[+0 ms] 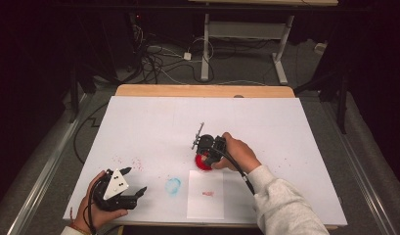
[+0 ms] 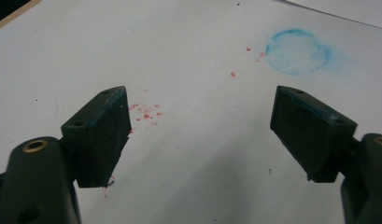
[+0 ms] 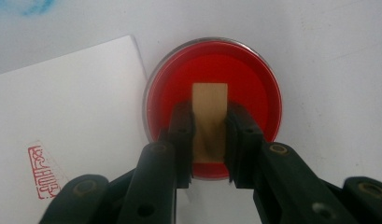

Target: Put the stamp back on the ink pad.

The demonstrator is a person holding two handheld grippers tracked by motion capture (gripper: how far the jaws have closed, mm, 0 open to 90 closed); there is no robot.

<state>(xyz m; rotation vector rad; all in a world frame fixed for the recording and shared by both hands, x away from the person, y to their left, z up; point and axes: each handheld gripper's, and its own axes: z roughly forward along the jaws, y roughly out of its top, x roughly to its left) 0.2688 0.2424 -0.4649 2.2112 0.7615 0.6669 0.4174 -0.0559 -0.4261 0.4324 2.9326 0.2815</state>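
Wooden stamp block point(image 3: 209, 122) clamped between both jaws of right hand-held gripper point(image 3: 210, 140), long axis running straight out along the jaws, far end pointing down over the middle of the round red ink pad point(image 3: 254, 88). Contact between block face and ink not resolvable from the right gripper view; looks at or just above the surface. In the high view, right hand-held gripper point(image 1: 209, 147) tipped steeply down over the red ink pad point(image 1: 203, 163), hand point(image 1: 239, 152) behind it.

White paper sheet point(image 3: 72, 116) just beside the pad, toward the person's left; its edge touching or slightly overlapping the pad rim, not clear which. One red seal impression point(image 3: 41, 171) already on the sheet. In the high view, sheet point(image 1: 206, 195) on the near side of the pad, print point(image 1: 208, 193) near its centre. Likely next travel, as a judgement: lift off the pad, short shift toward the sheet, press down with block kept upright. Right hand plainly the nearer one for this.

Left hand-held gripper point(image 2: 198, 135) wide apart, nothing between the jaws, low over the counter point(image 2: 188, 186) at the near left corner. Blue ring smudge point(image 2: 297, 51) ahead of it; red ink specks point(image 2: 146, 112) close to one jaw. Well apart from pad and sheet.
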